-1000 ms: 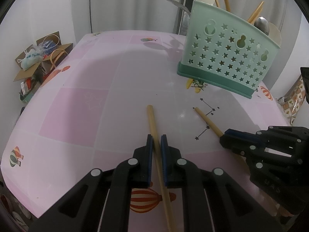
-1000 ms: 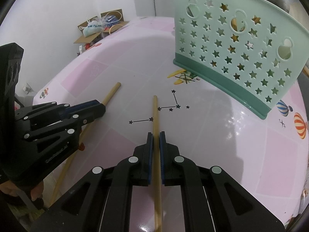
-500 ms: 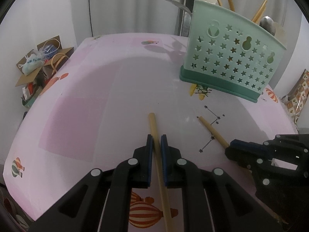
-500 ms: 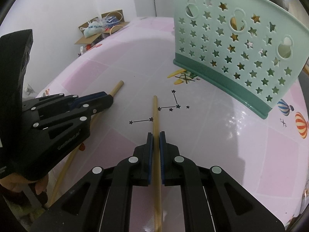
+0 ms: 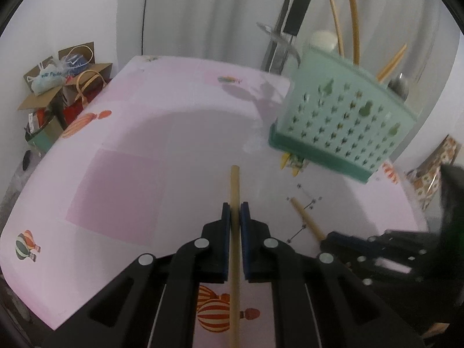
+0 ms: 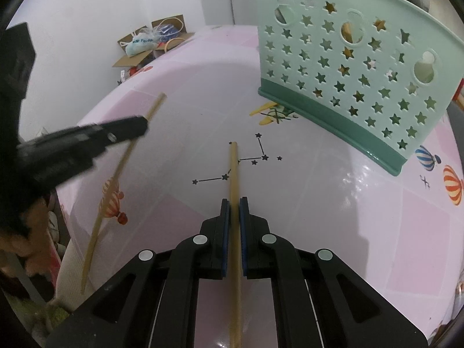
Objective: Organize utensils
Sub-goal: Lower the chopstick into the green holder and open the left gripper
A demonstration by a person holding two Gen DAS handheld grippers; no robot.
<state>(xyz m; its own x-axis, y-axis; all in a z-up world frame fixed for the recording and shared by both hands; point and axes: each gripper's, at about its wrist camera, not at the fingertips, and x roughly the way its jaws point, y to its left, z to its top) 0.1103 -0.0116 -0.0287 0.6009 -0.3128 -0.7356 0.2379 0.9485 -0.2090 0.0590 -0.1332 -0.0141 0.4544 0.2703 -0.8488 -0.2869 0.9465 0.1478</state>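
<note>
Since the moment before, the left gripper has lifted: its chopstick now hangs above the pink table with the tip raised, and in the right wrist view this gripper looks blurred and higher than it was. The right gripper has stayed almost in the same place, low over the table.

Both jaws are closed. The left one clamps its wooden chopstick in the middle, so the stick runs straight toward 12 o'clock and passes back under the gripper toward 6 o'clock. The right one clamps the second chopstick in the same manner; its tip lies over the printed star lines on the table cover. I cannot tell if this tip touches the surface.

In the left wrist view, the right gripper is at about 4 o'clock, with its chopstick pointing out toward 11 o'clock.

The mint green utensil holder with star holes stands on the table at about 1 o'clock from both grippers, well apart from the chopstick tips. In the left wrist view the holder looks tilted and blurred. More chopsticks and a metal spoon stand inside it.

At about 10 o'clock, beyond the table edge, sit open cardboard boxes with bags.
</note>
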